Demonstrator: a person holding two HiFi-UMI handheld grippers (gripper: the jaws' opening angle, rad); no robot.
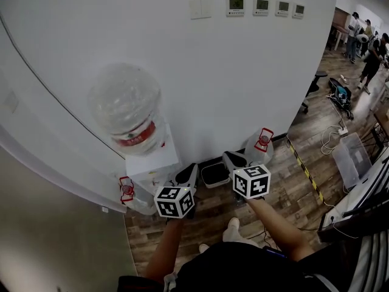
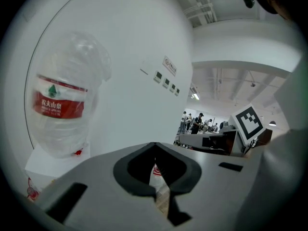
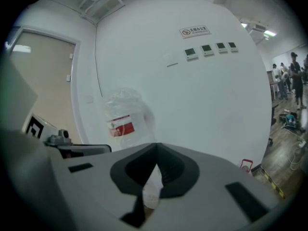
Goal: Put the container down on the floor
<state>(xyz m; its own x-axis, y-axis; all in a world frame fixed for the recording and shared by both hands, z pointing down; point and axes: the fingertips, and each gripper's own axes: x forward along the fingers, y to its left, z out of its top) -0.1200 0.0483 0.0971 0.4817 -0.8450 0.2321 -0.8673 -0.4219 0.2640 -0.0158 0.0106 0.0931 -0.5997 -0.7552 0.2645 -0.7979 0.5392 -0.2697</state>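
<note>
**Dispenser at the wall, a bottle to each side**

The dispenser [image 1: 152, 162] stands on the floor [image 1: 213, 215] against the wall [image 1: 200, 84], with a large bottle [image 1: 127, 111] neck-down on top of it. A second bottle [image 1: 130, 198] is on the floor just left of the dispenser's foot. A third bottle [image 1: 260, 146] is on the floor to the right, close to the wall. Between those two, at the wall's foot, lies a tray [image 1: 214, 174]. The left tool [image 1: 187, 178] and right tool [image 1: 234, 161] are side by side in front of the dispenser and tray, the left nearer the second bottle and the right nearer the third. A row of wall panels [image 1: 264, 6] sits high above. Farther right, a storage box [image 1: 351, 157] rests on the floor beside a worktop [image 1: 364, 190].
</note>
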